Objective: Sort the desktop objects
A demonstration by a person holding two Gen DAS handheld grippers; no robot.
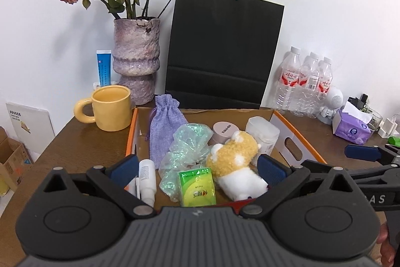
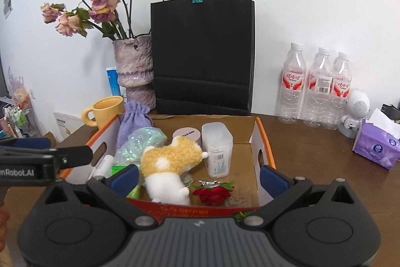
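Observation:
An open cardboard box [image 1: 287, 126] [image 2: 262, 139] with orange edges sits on the brown table. It holds a yellow-white plush toy [image 1: 237, 154] [image 2: 170, 159], a green tissue pack [image 1: 197, 188], a white spray bottle [image 1: 147, 177], an iridescent bag [image 1: 186, 147] [image 2: 142, 142], a lilac pouch [image 1: 163, 126] [image 2: 133, 120], a pink jar [image 1: 222, 131] [image 2: 186, 134], a clear plastic container [image 1: 262, 133] [image 2: 217, 149] and a red rose [image 2: 212, 194]. My left gripper [image 1: 197, 169] is open and empty over the box's near left part. My right gripper [image 2: 198, 175] is open and empty over the box's near edge.
A yellow mug [image 1: 110, 108] [image 2: 105, 111], a vase of dried roses [image 1: 136, 59] [image 2: 133, 69] and a black paper bag [image 1: 222, 49] [image 2: 202, 54] stand behind the box. Water bottles [image 2: 316, 86] [image 1: 303, 81], a white speaker [image 2: 357, 104] and purple tissues [image 2: 377, 144] [image 1: 352, 129] are at right.

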